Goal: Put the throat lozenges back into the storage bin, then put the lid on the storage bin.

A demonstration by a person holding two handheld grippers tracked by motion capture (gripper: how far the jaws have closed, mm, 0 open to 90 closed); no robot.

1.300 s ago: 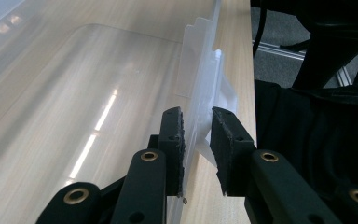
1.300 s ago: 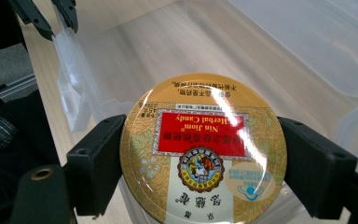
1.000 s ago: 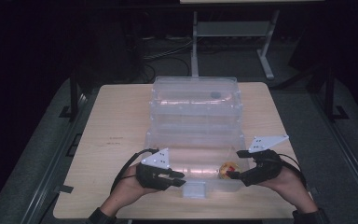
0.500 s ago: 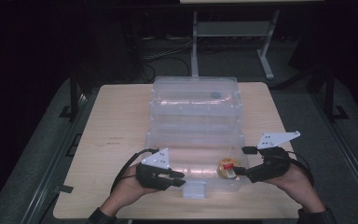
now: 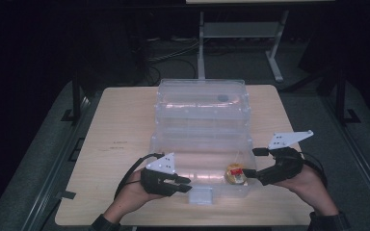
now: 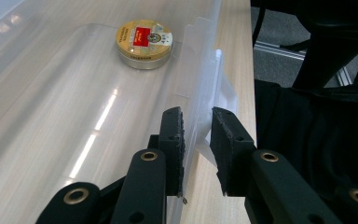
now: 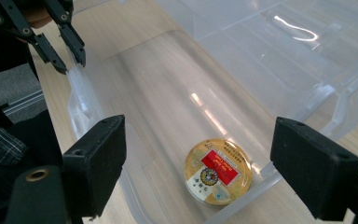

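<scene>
A clear plastic box [image 5: 197, 149] stands on the wooden table [image 5: 120, 125] with its lid [image 5: 202, 101] swung back. Inside, near the front right corner, a round gold tin with a red label [image 5: 235, 174] [image 6: 144, 42] [image 7: 217, 171] lies flat. My left gripper [image 5: 187, 185] [image 6: 196, 121] is shut on the box's front wall, one pad inside and one outside, just left of the white latch [image 5: 201, 196]. My right gripper [image 5: 251, 162] [image 7: 203, 140] hangs wide open above the tin without touching it. The left gripper [image 7: 72, 65] also appears in the right gripper view, on the wall.
The box takes up the table's middle; bare wood lies to its left and right. The near table edge runs just below both hands. A white metal stand [image 5: 241, 33] and cables sit on the dark floor behind the table.
My right gripper has drawn back a little to the right and upward, away from the tin, which now lies free in the box. The left gripper has not moved.
</scene>
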